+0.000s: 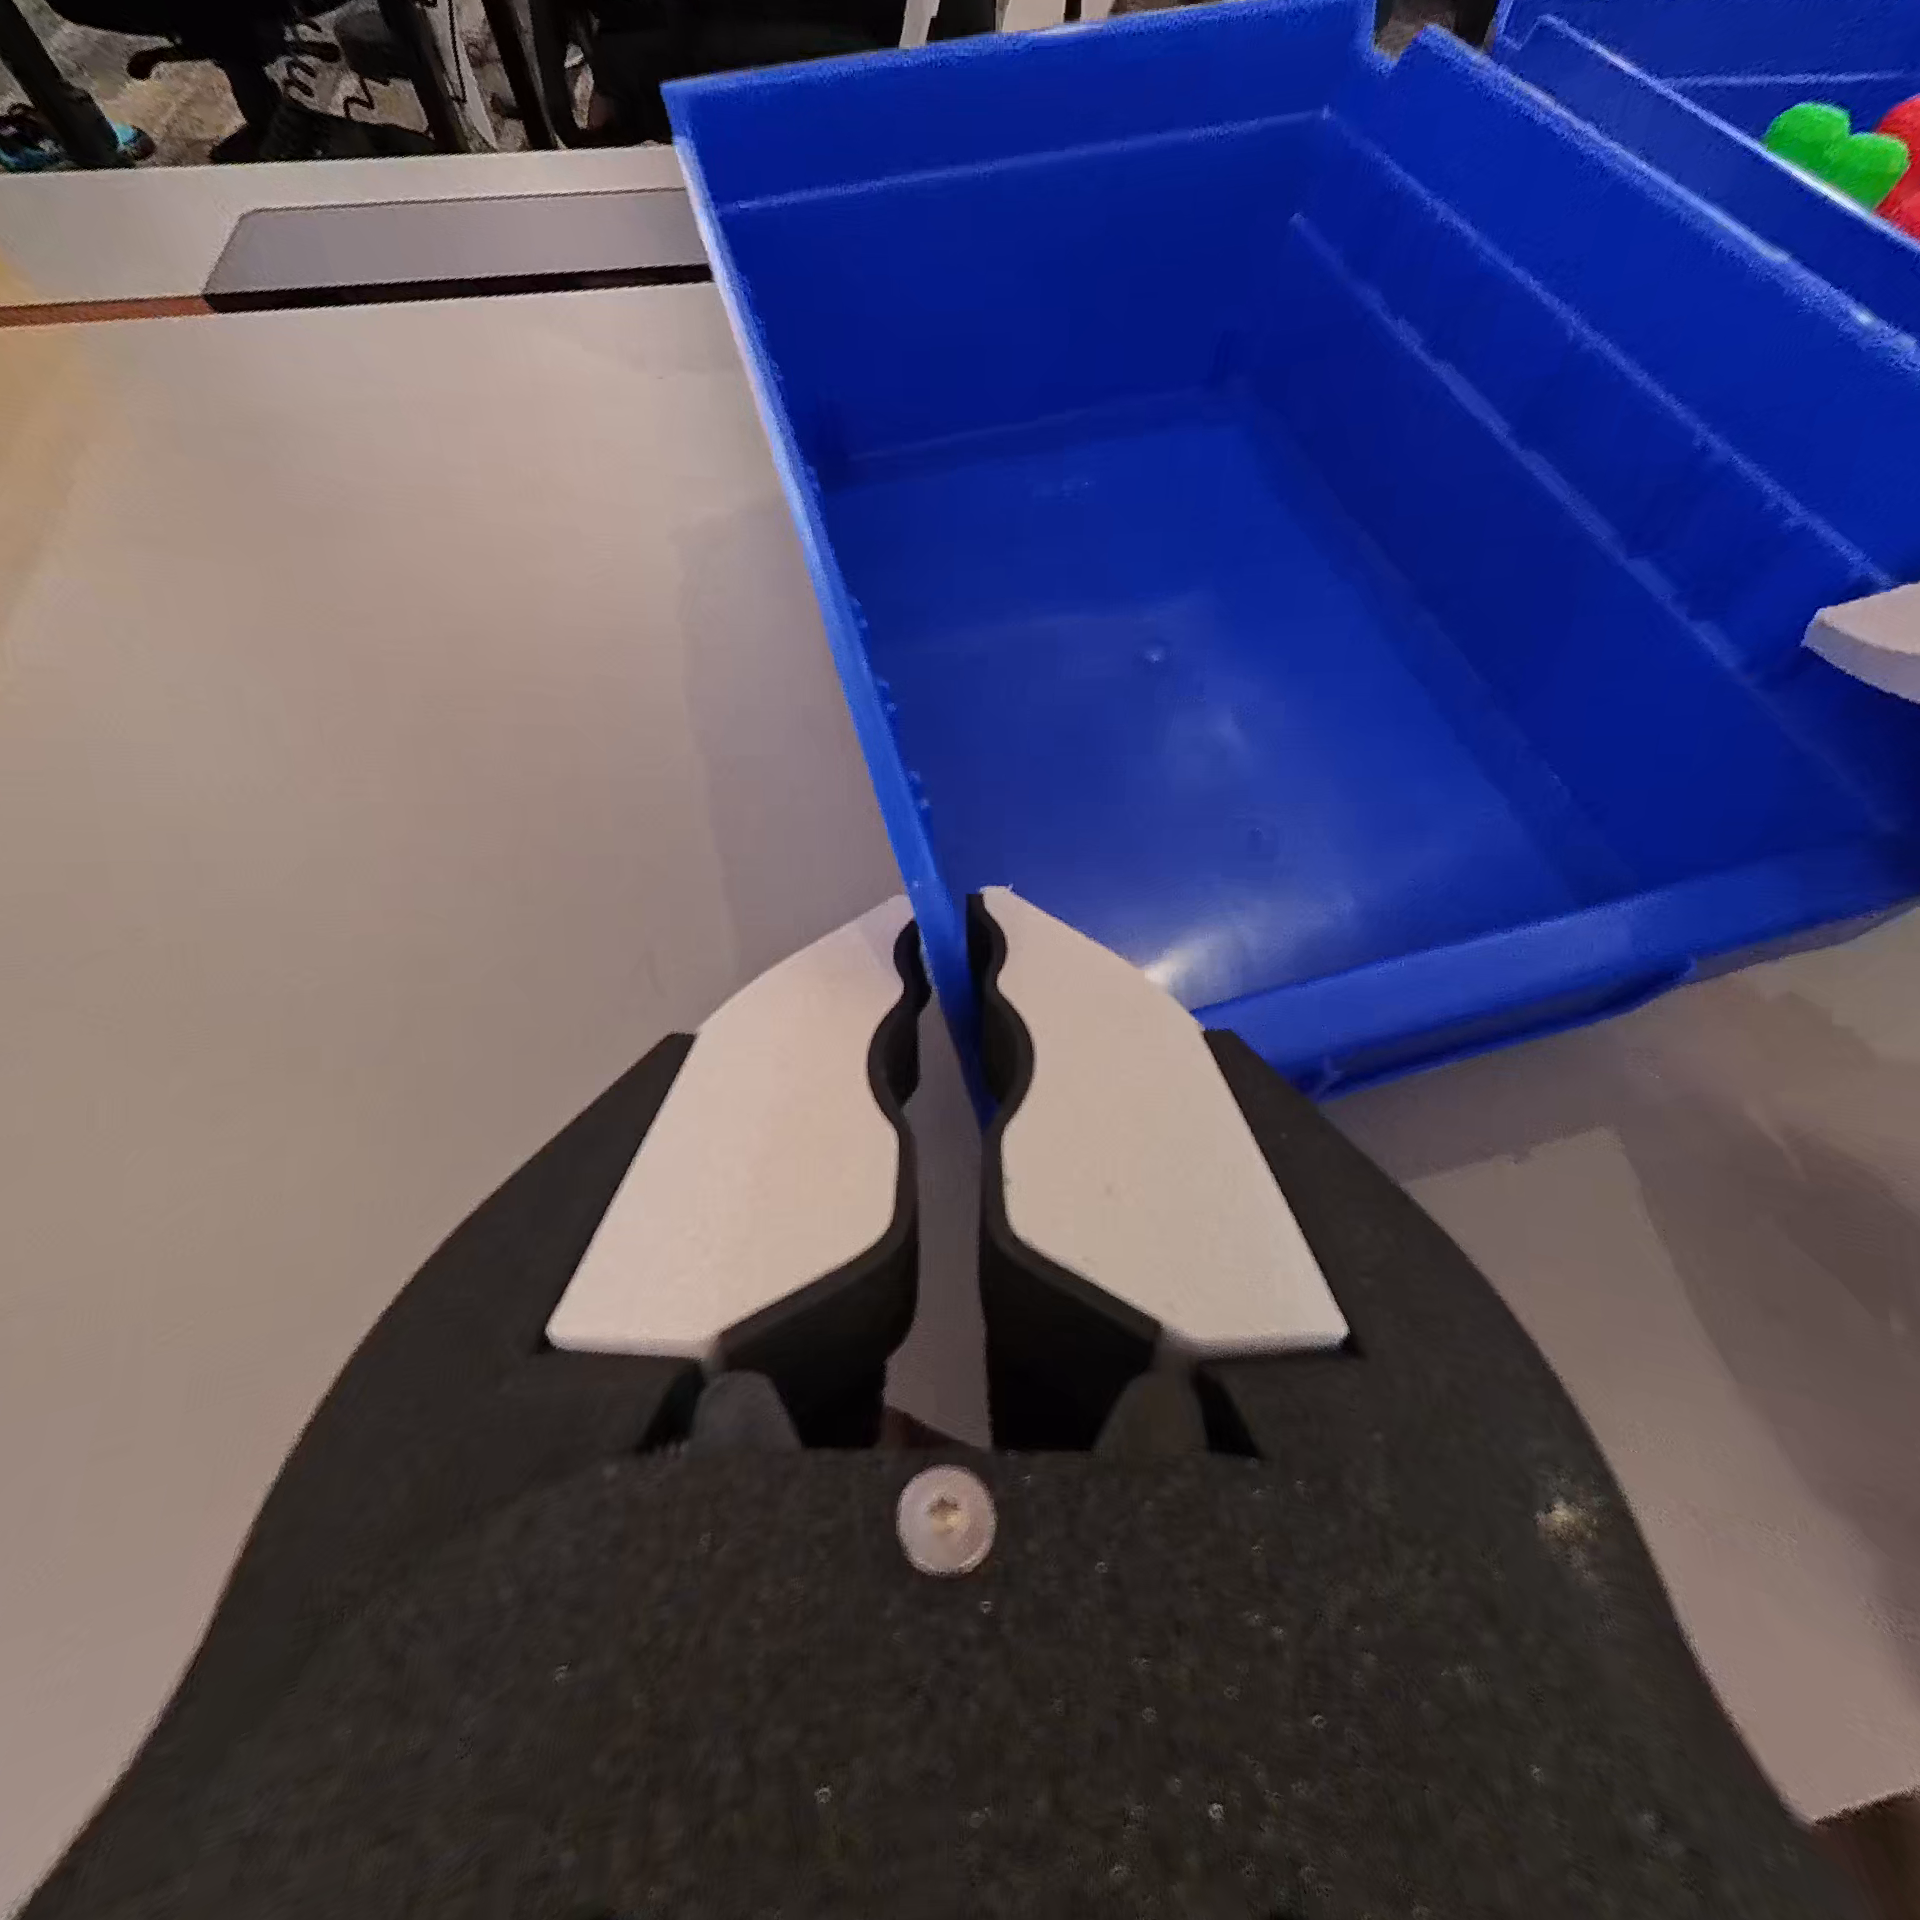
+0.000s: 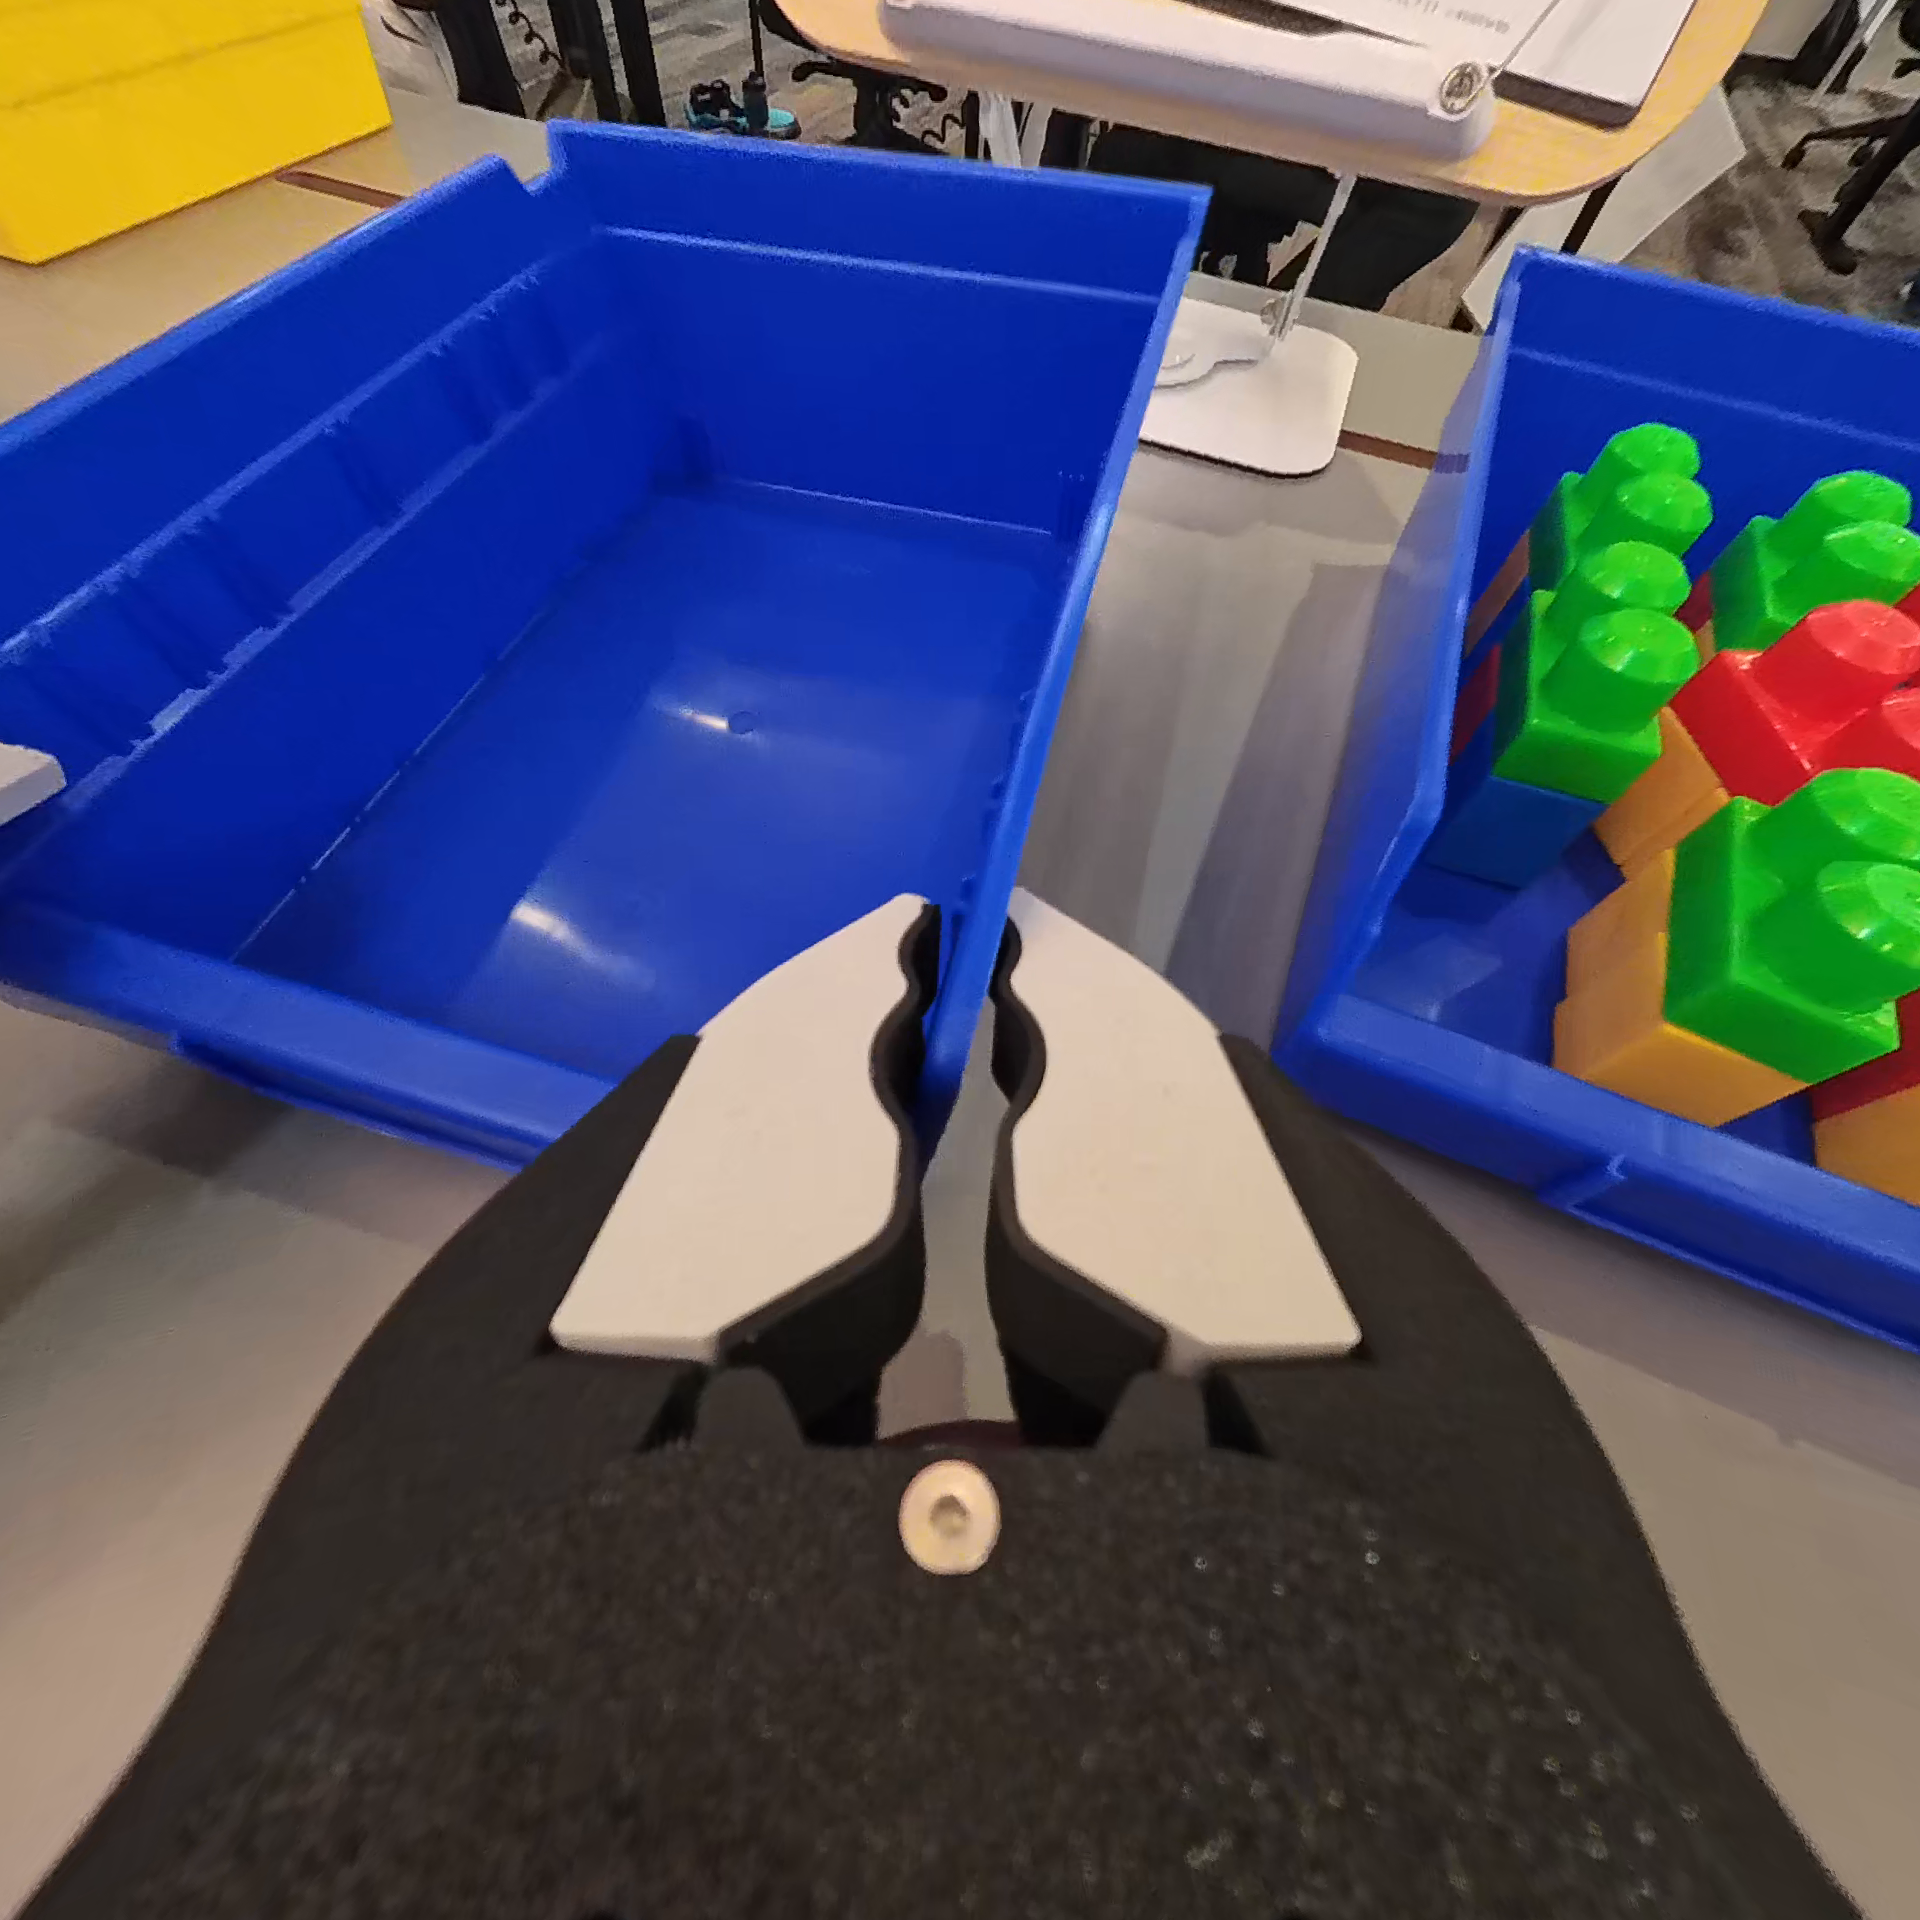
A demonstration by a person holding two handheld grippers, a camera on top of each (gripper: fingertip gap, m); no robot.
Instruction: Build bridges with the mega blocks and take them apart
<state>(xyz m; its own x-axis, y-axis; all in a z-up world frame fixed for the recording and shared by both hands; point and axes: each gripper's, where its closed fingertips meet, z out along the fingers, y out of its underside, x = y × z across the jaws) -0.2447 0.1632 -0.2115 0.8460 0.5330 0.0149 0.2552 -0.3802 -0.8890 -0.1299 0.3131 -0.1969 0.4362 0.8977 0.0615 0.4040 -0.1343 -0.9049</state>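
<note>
An empty blue bin (image 1: 1195, 675) stands on the table. My left gripper (image 1: 948, 914) is shut on the bin's left wall near its front corner. My right gripper (image 2: 966, 920) is shut on the same bin's (image 2: 623, 779) right wall near its front corner. Each gripper's fingertip shows at the edge of the other view: the right one (image 1: 1870, 649), the left one (image 2: 26, 774). A second blue bin (image 2: 1382, 831) to the right holds several mega blocks: green (image 2: 1600, 707), red (image 2: 1808, 696) and orange (image 2: 1642, 1049).
The pale table (image 1: 364, 727) stretches left of the empty bin. A yellow bin (image 2: 156, 114) sits at the far left. A white stand base (image 2: 1247, 395) rests behind the gap between the two blue bins. Chair legs and a wooden desk (image 2: 1662, 135) lie beyond. The left gripper's tips are roughly 20 cm from the right gripper's.
</note>
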